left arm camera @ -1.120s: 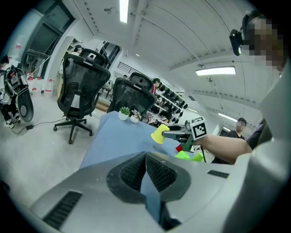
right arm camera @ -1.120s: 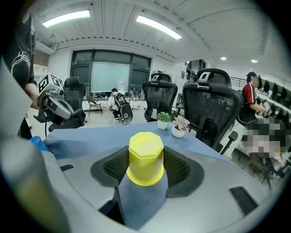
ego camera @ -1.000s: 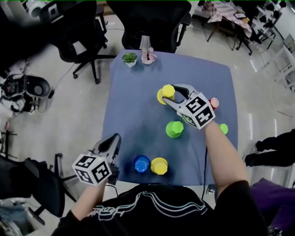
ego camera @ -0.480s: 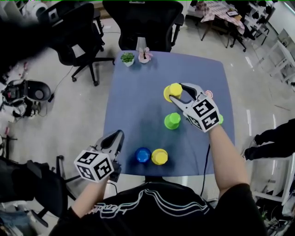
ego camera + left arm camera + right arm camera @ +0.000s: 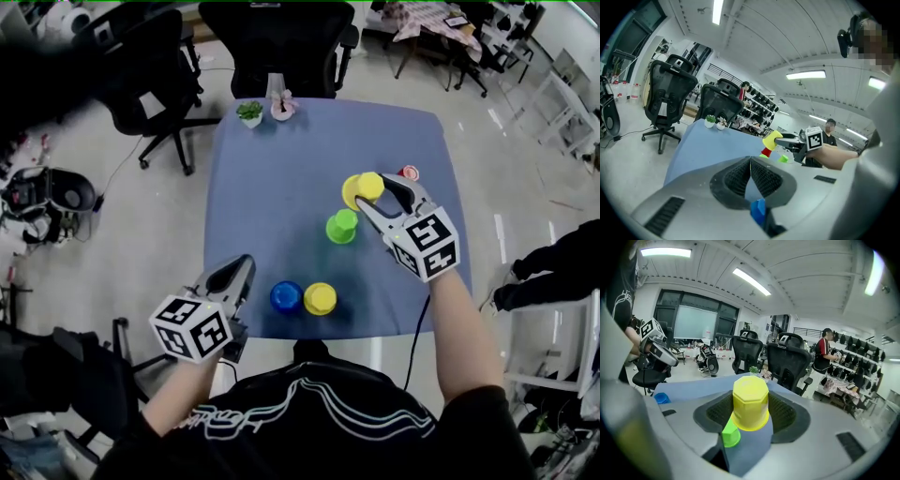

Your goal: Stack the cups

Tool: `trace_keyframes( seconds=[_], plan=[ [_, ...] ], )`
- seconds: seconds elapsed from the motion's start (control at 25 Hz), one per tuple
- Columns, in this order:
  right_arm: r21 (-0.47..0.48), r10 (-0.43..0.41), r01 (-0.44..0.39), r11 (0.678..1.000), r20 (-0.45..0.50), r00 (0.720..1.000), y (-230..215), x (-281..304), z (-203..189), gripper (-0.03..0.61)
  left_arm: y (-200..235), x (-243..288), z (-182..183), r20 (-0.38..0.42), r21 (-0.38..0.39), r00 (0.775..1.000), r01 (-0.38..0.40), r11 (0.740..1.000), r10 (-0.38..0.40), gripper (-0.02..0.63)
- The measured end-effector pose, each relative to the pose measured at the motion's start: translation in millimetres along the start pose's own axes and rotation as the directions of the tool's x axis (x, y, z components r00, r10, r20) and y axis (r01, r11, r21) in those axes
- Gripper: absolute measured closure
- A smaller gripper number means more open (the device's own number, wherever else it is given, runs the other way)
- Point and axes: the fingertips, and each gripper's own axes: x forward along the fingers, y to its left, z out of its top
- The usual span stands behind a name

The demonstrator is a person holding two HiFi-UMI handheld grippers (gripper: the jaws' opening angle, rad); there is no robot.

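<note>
The right gripper, jaws spread wide, clamps an upturned yellow cup between its ribbed pads, one pad against each side of the cup's wall. In the right gripper view the cup's eight-sided base points upward and fills the gap between the jaws. Seen from across the table in the left gripper view, the cup is held tilted and clear of the tabletop, at the tip of the tool with its marker cube. On the near-left side of the held cup in the head view, a green cup stands upside down on the blue-covered table; the right gripper view shows it below the yellow one and apart from it. A red cup sits just beyond the right gripper, toward the table's right edge. Near the front edge a blue cup and a second yellow cup stand side by side, close together; whether they touch cannot be told. The left gripper hangs off the table's near-left corner, its jaws closed tip to tip with nothing between them. Two small potted plants stand at the far edge of the table, and black office chairs sit on the pale floor beyond it.
</note>
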Motion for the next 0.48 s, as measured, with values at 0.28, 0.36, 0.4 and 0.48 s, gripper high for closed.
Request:
trace_keyframes(
  seconds=[0.28, 0.36, 0.4, 0.48],
  plan=[
    [0.011, -0.039, 0.039, 0.999, -0.006, 0.999, 18.5, -31.6, -8.2, 0.331, -18.5, -9.5, -6.1, 0.004, 0.032, 0.999, 0.044, 0.999, -0.044, 0.588],
    [0.018, -0.044, 0.044, 0.999, -0.008, 0.999, 26.3, -40.1, -10.3, 0.331, -22.1, -14.4, -9.7, 0.002, 0.032, 0.999, 0.047, 0.998, -0.047, 0.589],
    [0.020, -0.046, 0.046, 0.999, -0.010, 0.999, 30.7, -44.2, -11.5, 0.331, -23.7, -16.9, -11.4, 0.000, 0.032, 0.999, 0.049, 0.998, -0.049, 0.589],
    [0.023, -0.047, 0.047, 0.999, -0.012, 0.999, 39.7, -52.3, -14.8, 0.331, -26.0, -20.9, -15.5, -0.006, 0.037, 0.999, 0.054, 0.998, -0.053, 0.589]
  ],
)
